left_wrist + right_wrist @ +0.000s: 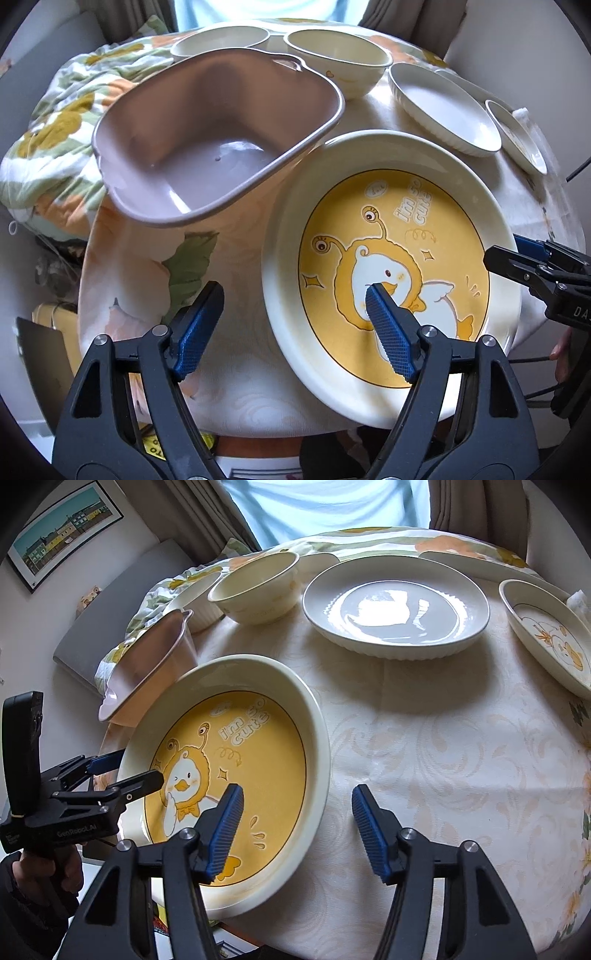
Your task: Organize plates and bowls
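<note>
A large cream plate with a yellow duck picture [391, 236] [229, 760] lies at the table's near edge. My left gripper [291, 332] is open and straddles its left rim, one finger over the plate and one outside; it also shows in the right wrist view [136, 771]. My right gripper [295, 830] is open and straddles the plate's right rim; its tip shows at the right of the left wrist view [513, 258]. A mauve plastic basin [218, 136] [147, 664] sits behind the plate. Cream bowls [340, 59] [255, 587] and a white ribbed plate [443, 107] [395, 605] stand farther back.
A small duck-print dish [550, 638] [517, 136] lies at the right edge, with another plate [476, 565] behind. A floral quilt [55, 133] bunches at the table's left. The cream tablecloth [443, 757] covers a round table whose near edge is close below the grippers.
</note>
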`<state>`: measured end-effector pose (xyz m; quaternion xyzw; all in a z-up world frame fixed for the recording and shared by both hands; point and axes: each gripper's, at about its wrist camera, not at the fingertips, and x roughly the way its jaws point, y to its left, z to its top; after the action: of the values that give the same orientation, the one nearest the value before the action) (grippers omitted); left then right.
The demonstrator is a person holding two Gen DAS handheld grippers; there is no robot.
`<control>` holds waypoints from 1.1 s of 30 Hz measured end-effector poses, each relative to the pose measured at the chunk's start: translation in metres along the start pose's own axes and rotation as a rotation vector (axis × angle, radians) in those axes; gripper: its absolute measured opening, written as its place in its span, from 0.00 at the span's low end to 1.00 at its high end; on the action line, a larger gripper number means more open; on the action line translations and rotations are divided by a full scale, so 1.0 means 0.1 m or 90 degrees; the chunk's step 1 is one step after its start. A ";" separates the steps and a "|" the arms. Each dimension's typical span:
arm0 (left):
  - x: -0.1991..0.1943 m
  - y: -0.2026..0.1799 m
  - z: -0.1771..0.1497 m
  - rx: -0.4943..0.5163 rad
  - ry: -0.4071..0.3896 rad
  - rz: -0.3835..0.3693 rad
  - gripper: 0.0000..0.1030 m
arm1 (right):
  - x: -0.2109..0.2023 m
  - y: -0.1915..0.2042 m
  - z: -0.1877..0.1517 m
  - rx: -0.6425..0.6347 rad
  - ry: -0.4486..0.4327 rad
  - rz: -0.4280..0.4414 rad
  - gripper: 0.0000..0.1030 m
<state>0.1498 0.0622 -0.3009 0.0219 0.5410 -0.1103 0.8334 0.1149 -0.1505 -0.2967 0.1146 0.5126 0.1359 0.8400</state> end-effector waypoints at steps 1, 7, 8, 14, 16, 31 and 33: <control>-0.02 0.01 -0.01 -0.003 0.001 0.001 0.75 | -0.02 0.00 0.00 -0.001 -0.001 -0.001 0.55; -0.51 -0.15 0.00 -0.005 -0.041 0.023 0.75 | -0.39 0.00 0.01 -0.006 -0.020 0.014 0.55; -0.65 -0.21 0.01 -0.006 -0.057 0.029 0.75 | -0.48 0.01 0.01 -0.012 -0.026 0.017 0.55; -1.42 -0.63 0.04 -0.045 -0.169 0.065 1.00 | -1.16 -0.03 0.11 -0.075 -0.092 -0.001 1.00; -1.54 -0.78 0.07 -0.051 -0.189 0.065 1.00 | -1.39 -0.09 0.12 -0.094 -0.119 -0.003 1.00; -1.59 -1.54 0.59 -0.184 -0.184 0.006 1.00 | -2.17 -0.88 0.80 -0.164 -0.102 -0.010 1.00; -1.48 -1.54 0.71 -0.194 -0.177 -0.004 1.00 | -2.12 -0.97 0.99 -0.176 -0.095 -0.006 1.00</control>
<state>0.1237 -0.0756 -0.1249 -0.1215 0.4313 -0.0313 0.8934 0.1212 -0.3198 -0.1087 0.0053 0.4257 0.1920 0.8842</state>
